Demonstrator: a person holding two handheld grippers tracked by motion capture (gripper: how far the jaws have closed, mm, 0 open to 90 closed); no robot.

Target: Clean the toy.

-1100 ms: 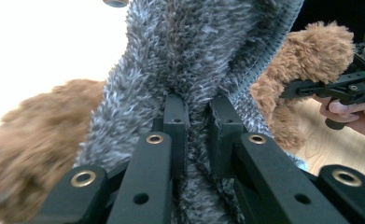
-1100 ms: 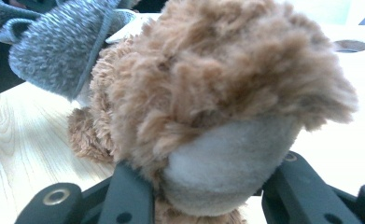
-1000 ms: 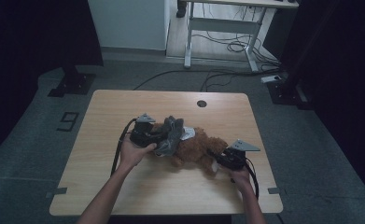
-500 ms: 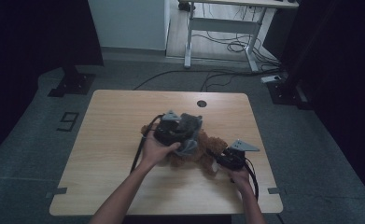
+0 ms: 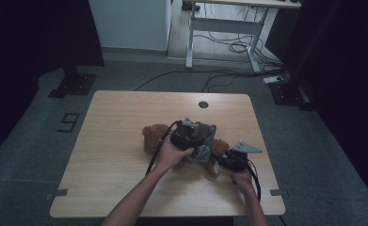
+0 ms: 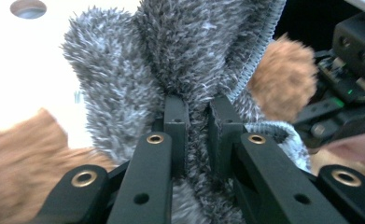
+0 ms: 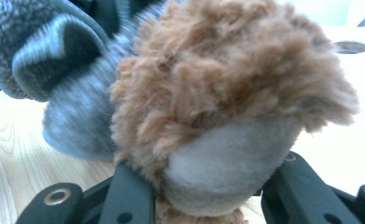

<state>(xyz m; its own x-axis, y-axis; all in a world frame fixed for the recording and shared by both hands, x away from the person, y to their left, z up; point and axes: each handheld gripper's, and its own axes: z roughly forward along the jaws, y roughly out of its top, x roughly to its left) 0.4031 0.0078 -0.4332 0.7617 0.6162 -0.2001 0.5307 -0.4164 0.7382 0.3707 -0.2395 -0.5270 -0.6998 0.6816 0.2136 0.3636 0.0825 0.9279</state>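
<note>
A brown teddy bear lies on the wooden table, head to the left. A grey fuzzy garment is bunched over its lower body. My left gripper is over the bear's middle. Its jaws are shut on a fold of the grey garment, pinched at the tips of the left gripper. My right gripper sits at the bear's right end, shut on a foot with a pale sole. The garment hangs just beyond that foot. The left gripper view has the bear's foot and the right gripper beyond.
A round cable hole lies near the table's far edge. A desk frame with loose cables stands on the floor behind. Bare tabletop stretches to the left and front.
My left gripper has moved right across the bear, dragging the grey garment with it, so the bear's head now lies uncovered at the left. The right gripper has held still.
</note>
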